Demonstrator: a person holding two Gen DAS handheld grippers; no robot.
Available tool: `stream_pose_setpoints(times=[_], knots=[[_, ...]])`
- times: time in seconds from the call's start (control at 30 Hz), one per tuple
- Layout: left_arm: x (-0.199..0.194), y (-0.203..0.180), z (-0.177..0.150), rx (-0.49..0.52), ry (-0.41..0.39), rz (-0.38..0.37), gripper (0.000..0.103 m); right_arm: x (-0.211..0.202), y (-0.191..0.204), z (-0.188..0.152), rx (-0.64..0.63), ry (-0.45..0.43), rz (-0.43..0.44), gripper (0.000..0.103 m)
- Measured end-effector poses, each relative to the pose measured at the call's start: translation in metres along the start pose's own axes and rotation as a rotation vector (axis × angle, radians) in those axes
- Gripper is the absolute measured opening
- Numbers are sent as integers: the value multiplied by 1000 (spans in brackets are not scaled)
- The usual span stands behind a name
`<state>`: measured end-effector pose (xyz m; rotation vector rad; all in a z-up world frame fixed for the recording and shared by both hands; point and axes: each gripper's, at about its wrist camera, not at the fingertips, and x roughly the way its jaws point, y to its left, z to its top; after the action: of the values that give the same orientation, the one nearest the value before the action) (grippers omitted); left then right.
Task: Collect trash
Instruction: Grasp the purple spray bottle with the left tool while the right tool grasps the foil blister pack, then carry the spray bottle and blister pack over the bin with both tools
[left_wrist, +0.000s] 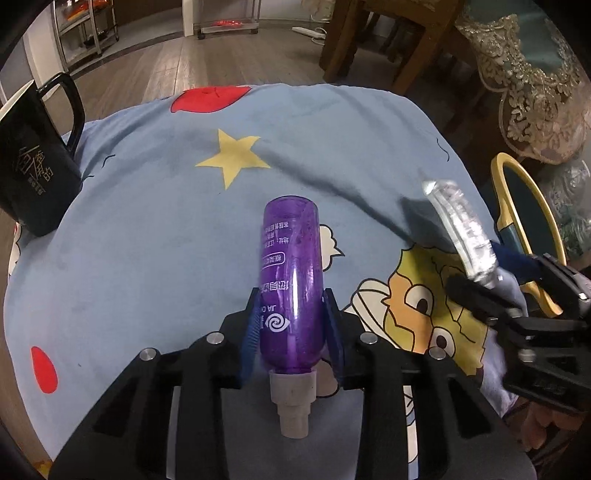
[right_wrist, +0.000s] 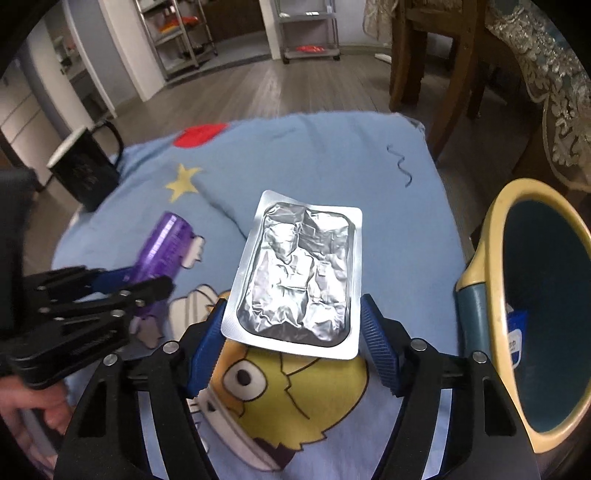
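Black mug (left_wrist: 35, 158) at ten o'clock on the blue cloth (left_wrist: 155, 221), teal bin (right_wrist: 532, 314) at three o'clock off the edge, left gripper (left_wrist: 291, 325) clamped on a purple bottle (left_wrist: 290, 284) pointing twelve, right gripper (right_wrist: 295, 332) pinching a foil pack (right_wrist: 295, 273) level above the cloth.

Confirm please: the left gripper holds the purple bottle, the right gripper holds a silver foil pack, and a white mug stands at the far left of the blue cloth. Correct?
Not quite: the mug is black, as the left wrist view shows. The left gripper holds the purple bottle, and the right gripper holds the silver foil pack.
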<state>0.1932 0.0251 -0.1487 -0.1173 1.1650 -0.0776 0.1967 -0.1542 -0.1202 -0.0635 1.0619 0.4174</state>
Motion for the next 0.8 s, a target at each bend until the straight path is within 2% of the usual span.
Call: stream_pose_setpoints(times=[0.23,0.63,0.8], knots=[[-10,1,-3,-25,-7,-32,31,-36,-4,3,22,-64,55,71],[-57,-18,5,-24,-100,-119,31,-117,-46,-6,113,-185,119,71],[-77,-32,9,-4,-132,-146,31,-135,-61,-9,145,-225,119,71]])
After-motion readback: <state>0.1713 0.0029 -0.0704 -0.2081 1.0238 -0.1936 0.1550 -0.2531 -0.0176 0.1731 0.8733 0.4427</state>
